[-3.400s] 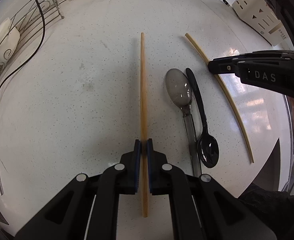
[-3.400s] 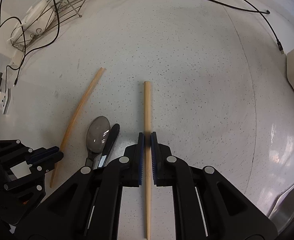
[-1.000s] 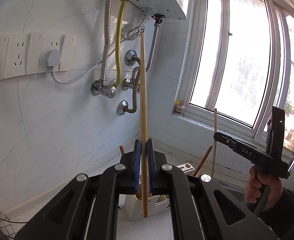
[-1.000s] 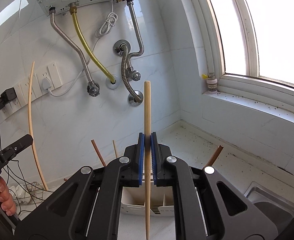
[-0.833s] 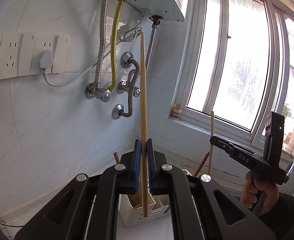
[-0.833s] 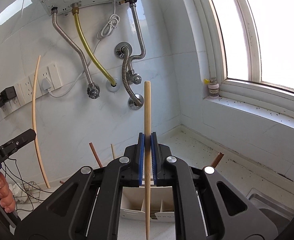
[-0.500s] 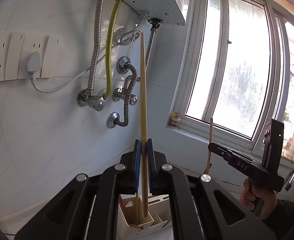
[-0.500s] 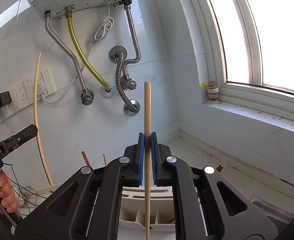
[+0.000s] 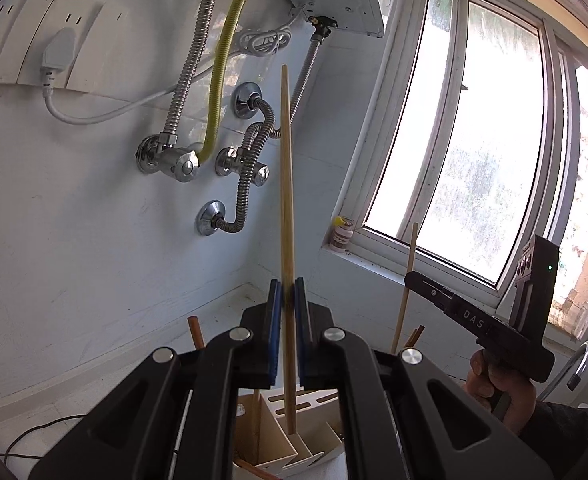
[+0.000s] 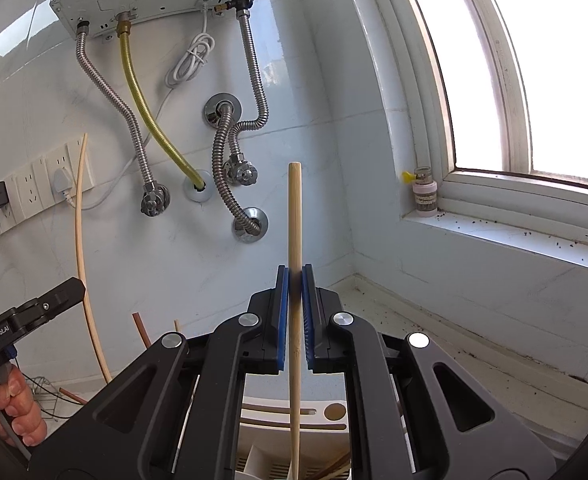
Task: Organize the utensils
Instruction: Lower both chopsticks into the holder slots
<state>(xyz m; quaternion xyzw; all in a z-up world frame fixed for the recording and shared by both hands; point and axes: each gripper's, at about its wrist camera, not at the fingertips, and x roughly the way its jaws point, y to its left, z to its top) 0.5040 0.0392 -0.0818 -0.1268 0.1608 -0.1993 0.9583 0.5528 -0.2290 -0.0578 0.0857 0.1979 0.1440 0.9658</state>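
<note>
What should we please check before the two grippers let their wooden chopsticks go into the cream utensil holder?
1. Left gripper shut on its pale wooden chopstick: ok.
2. Right gripper shut on its own wooden chopstick: ok.
3. Left chopstick's lower tip inside a compartment of the cream plastic utensil holder: ok, it hangs between the dividers.
4. Right chopstick's lower tip above the holder: ok; which compartment, cannot tell.
5. Both chopsticks near upright: ok.
6. Tips resting on the holder's floor: cannot tell.
</note>
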